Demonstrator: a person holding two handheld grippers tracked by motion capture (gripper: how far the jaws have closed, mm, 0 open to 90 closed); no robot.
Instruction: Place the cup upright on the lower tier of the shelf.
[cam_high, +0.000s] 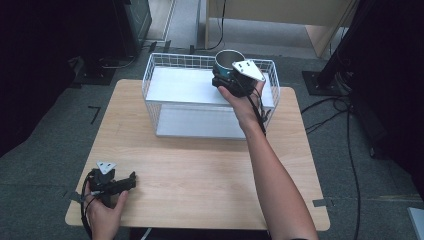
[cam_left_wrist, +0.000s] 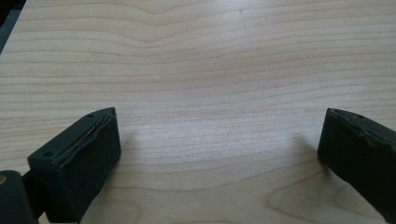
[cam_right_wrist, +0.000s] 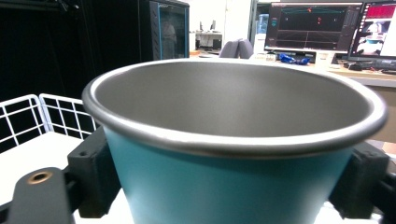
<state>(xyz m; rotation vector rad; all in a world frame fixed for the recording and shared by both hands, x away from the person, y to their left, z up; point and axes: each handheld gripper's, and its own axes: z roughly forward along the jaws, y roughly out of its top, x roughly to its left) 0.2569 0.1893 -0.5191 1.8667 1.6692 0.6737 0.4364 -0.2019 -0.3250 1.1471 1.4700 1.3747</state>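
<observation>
Pale wood table (cam_high: 200, 170) carries a white wire basket (cam_high: 165, 75) with two shelves at its far side. Over the upper shelf, the right gripper (cam_high: 227, 80) clamps a teal cup (cam_right_wrist: 233, 186) upright. Near the front-left corner, the left gripper (cam_left_wrist: 219, 154) rests with jaws spread wide, nothing between them.

No words, labels, brands or numbers can be read anywhere. The monitors (cam_right_wrist: 322, 30) in the right gripper view carry graphics too small and blurred to make out.
</observation>
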